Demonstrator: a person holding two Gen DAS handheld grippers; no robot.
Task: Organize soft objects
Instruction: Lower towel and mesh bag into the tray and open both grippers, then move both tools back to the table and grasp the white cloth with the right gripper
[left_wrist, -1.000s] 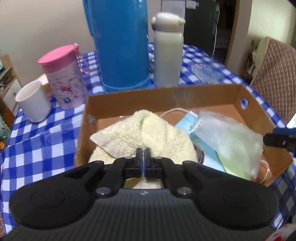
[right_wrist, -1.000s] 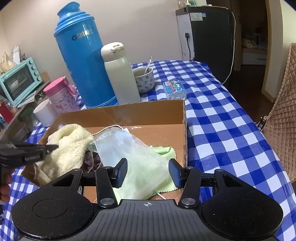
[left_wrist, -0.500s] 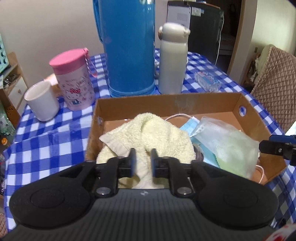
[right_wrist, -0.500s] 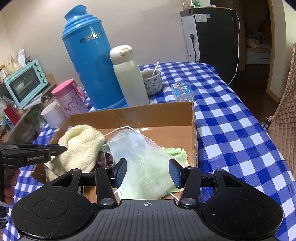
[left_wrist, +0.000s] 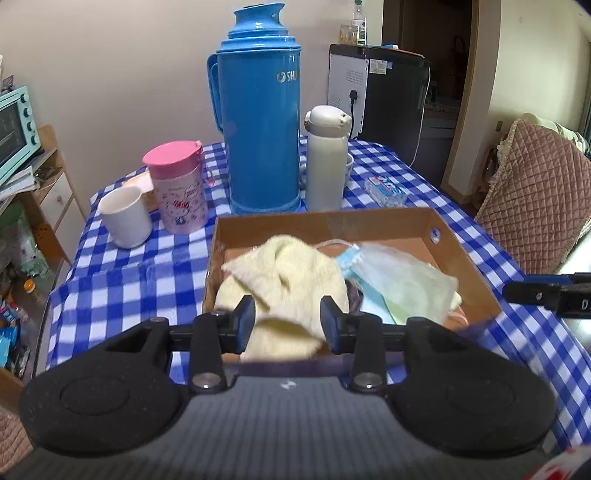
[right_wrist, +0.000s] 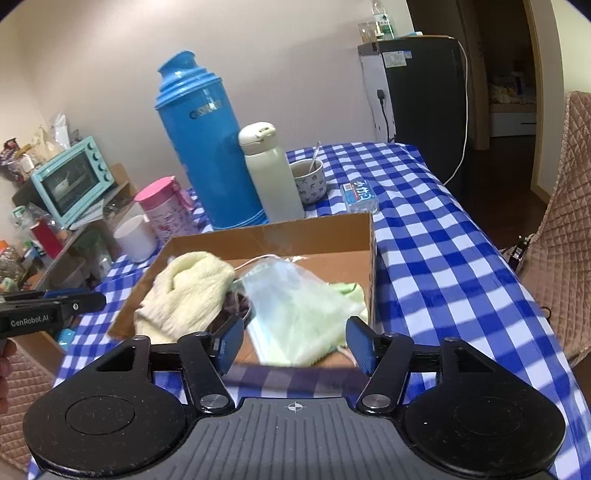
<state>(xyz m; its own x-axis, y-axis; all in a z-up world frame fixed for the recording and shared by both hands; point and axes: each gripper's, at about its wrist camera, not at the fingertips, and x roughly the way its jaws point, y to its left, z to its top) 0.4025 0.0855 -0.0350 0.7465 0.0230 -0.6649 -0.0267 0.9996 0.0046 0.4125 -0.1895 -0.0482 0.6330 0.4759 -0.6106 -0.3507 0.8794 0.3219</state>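
Note:
A shallow cardboard box (left_wrist: 325, 225) (right_wrist: 273, 236) sits on the blue checked tablecloth. In it lie a pale yellow towel (left_wrist: 284, 273) (right_wrist: 184, 291) at the left, a clear bag with a light green cloth (left_wrist: 410, 288) (right_wrist: 299, 310) at the right, and a blue face mask (left_wrist: 349, 258) between them. My left gripper (left_wrist: 287, 325) is open and empty, just in front of the box's near edge by the towel. My right gripper (right_wrist: 295, 343) is open and empty, in front of the green cloth.
Behind the box stand a tall blue thermos (left_wrist: 262, 129), a white flask (left_wrist: 327, 162), a pink-lidded jug (left_wrist: 179, 188), a white mug (left_wrist: 123, 218), a bowl with a spoon (right_wrist: 308, 181) and a tissue pack (left_wrist: 386, 188). A quilted chair (left_wrist: 535, 195) stands right.
My left gripper has opened, let go of the yellow towel and pulled back from the box. The right gripper has also drawn back a little, still open.

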